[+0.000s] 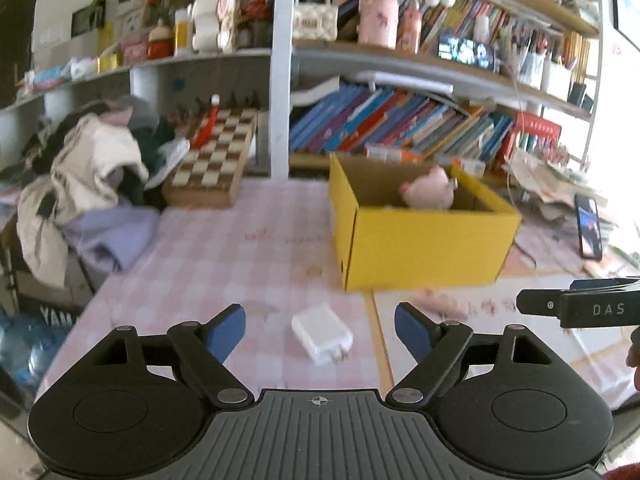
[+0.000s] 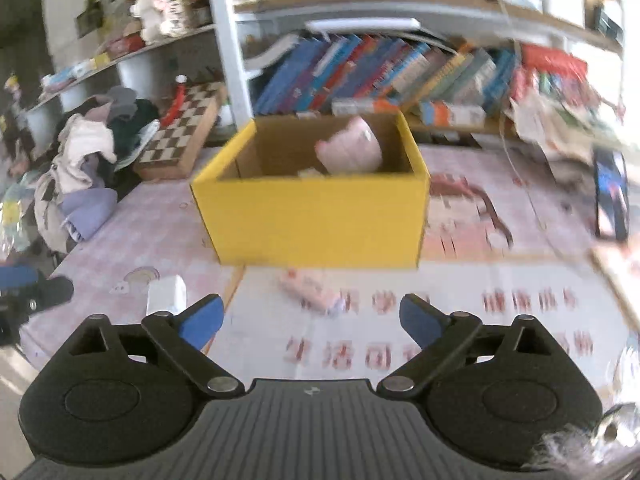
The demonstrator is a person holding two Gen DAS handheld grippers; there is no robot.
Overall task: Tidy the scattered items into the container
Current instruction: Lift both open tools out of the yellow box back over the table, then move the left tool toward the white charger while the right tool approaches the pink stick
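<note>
Checkered pink tablecloth (image 1: 224, 248) fills the middle of the left wrist view. The left gripper (image 1: 320, 332) sits at the bottom with its blue pads spread wide, holding nothing; a white charger (image 1: 322, 338) lies on the cloth between them, touching neither. The yellow box (image 1: 424, 240) stands right of centre, a pink plush toy (image 1: 430, 192) inside it. At the right edge, part of the right gripper (image 1: 580, 308) pokes in.

In the right wrist view (badly blurred), the right gripper (image 2: 312, 320) is likewise wide open and empty at the bottom. A small pink item (image 2: 310, 286) lies on the table just above the pads, below the yellow box (image 2: 316, 220) in mid-frame. The white charger (image 2: 166, 294) shows at lower left.
</note>
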